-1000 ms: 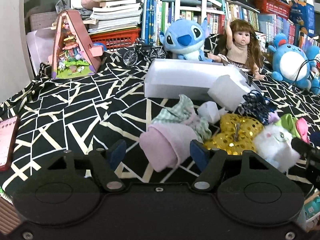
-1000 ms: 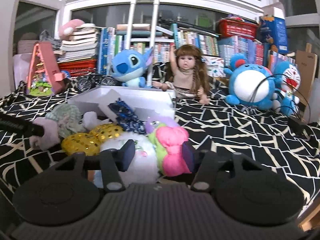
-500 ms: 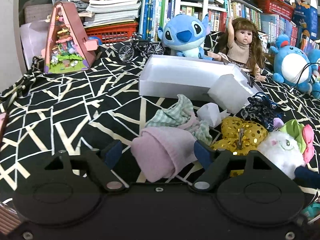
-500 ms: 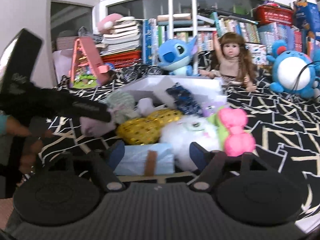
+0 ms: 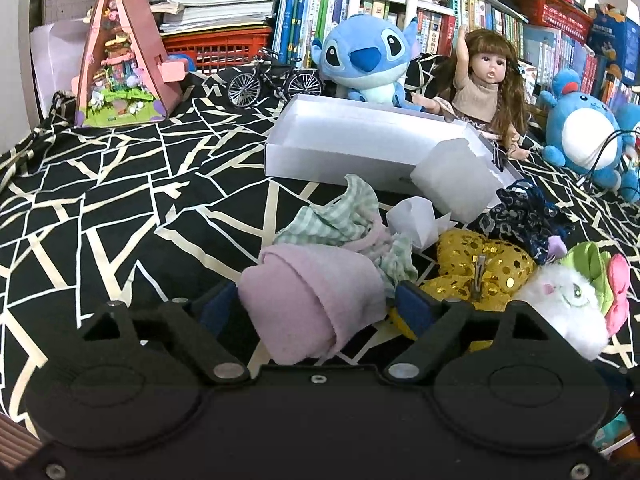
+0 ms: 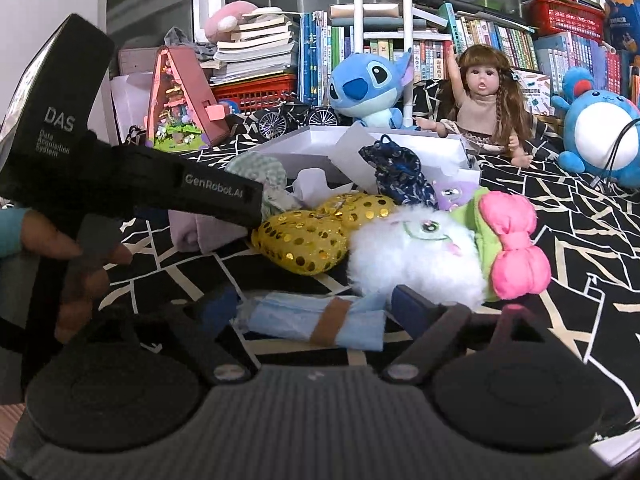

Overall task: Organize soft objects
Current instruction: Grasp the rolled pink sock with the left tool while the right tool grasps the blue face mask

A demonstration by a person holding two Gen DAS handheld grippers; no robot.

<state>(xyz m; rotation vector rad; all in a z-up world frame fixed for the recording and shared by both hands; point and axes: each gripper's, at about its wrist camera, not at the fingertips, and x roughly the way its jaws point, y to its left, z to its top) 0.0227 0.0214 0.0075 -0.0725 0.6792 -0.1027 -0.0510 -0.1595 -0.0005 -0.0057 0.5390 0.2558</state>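
Observation:
A heap of soft things lies on the black patterned cloth (image 5: 100,208). My left gripper (image 5: 316,306) is open, with a rolled pink cloth (image 5: 316,300) between its fingers. Behind it lie a green checked cloth (image 5: 340,216), a gold sequin piece (image 5: 480,264) and a white fluffy plush (image 5: 560,300). My right gripper (image 6: 316,308) is open around a folded light-blue cloth with a brown band (image 6: 316,320). The white plush with a pink bow (image 6: 420,252) lies just beyond it. The left gripper's body (image 6: 120,176) crosses the right wrist view at the left.
An open white box (image 5: 360,148) stands behind the heap, with a dark blue patterned pouch (image 6: 396,172) at its edge. A blue plush (image 5: 368,60), a doll (image 5: 484,84), a toy bicycle (image 5: 276,80) and a pink toy house (image 5: 120,60) line the back before bookshelves.
My left gripper has moved forward until the pink cloth sits between its fingers. My right gripper has pulled back and left, off the pink bow and onto the light-blue cloth.

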